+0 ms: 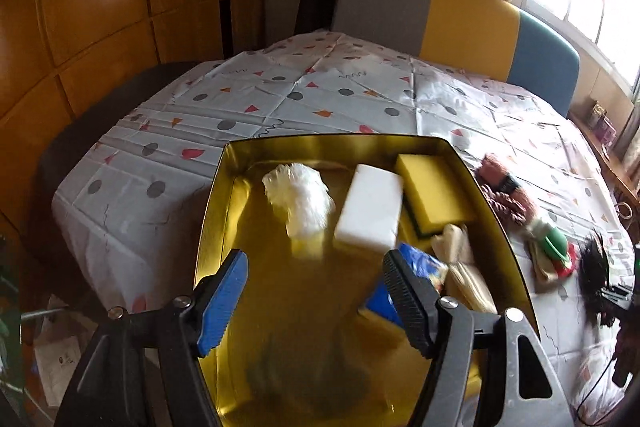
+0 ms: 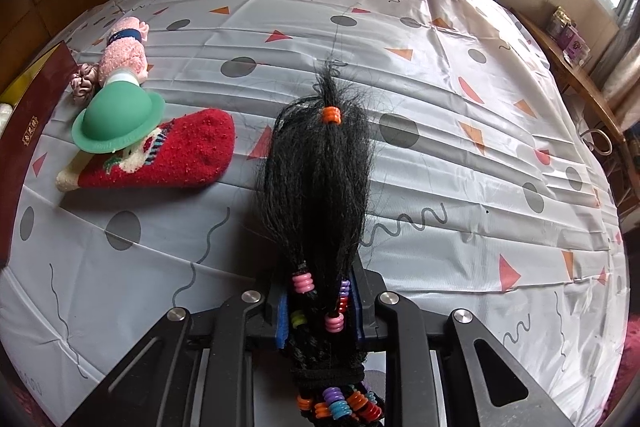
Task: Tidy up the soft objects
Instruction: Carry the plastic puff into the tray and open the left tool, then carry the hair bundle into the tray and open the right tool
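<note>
Left wrist view: left gripper [image 1: 314,301] stood wide open and empty above the gold tin [image 1: 224,211], which held a white sponge [image 1: 370,213] and a yellow sponge [image 1: 434,187]. Right gripper [image 2: 320,311] was clamped on a beaded black hairpiece [image 2: 318,179] over the tablecloth [image 2: 460,187], the red sock [image 2: 180,155] lying to its left.

A table under a patterned tablecloth [image 2: 400,187] is carrying a gold tin [image 1: 508,227], a red sock [image 2: 188,151], a pink sock [image 2: 122,57] and a green hat-shaped toy [image 2: 116,119].
</note>
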`<action>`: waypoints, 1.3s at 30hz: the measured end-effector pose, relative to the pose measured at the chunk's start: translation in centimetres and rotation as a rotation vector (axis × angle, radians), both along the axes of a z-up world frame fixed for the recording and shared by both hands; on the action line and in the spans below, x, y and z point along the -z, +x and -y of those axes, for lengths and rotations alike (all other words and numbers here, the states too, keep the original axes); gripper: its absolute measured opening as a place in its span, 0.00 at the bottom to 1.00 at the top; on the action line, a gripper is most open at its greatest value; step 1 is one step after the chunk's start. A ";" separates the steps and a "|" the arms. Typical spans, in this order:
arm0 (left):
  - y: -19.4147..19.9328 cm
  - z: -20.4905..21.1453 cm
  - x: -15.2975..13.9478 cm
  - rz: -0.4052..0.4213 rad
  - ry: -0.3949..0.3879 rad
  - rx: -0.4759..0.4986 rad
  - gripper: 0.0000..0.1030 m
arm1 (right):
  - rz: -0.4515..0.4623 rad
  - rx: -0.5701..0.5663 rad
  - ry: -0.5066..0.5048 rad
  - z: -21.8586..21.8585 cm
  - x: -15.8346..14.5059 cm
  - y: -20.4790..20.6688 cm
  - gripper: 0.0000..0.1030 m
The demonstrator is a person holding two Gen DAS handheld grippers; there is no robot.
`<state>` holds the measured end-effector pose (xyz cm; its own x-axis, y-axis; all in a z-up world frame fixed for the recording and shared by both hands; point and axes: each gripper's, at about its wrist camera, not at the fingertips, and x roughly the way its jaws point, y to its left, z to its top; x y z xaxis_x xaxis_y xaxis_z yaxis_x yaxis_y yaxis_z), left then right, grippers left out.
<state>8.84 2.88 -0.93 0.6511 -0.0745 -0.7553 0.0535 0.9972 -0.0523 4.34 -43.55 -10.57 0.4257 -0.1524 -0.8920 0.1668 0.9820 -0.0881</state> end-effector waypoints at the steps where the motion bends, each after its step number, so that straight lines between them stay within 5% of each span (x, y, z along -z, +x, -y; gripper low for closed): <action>1: -0.5 0.2 -0.1 0.007 0.009 -0.001 0.69 | 0.000 0.001 0.001 0.0 0.0 0.0 0.22; 13: -3.0 0.6 -0.2 0.030 0.026 0.039 0.69 | -0.005 0.106 0.023 0.7 -0.9 0.3 0.18; 20: -2.9 -0.1 0.3 0.013 0.013 0.027 0.69 | 0.132 0.102 0.073 -0.8 -6.3 -0.1 0.18; 29: -3.1 -1.3 0.7 0.002 -0.019 0.008 0.69 | 0.214 -0.195 0.213 -13.8 -10.9 4.4 0.18; 39: -3.2 -4.3 0.7 -0.001 -0.054 -0.058 0.69 | 0.114 -0.430 0.322 -30.0 -8.9 11.9 0.18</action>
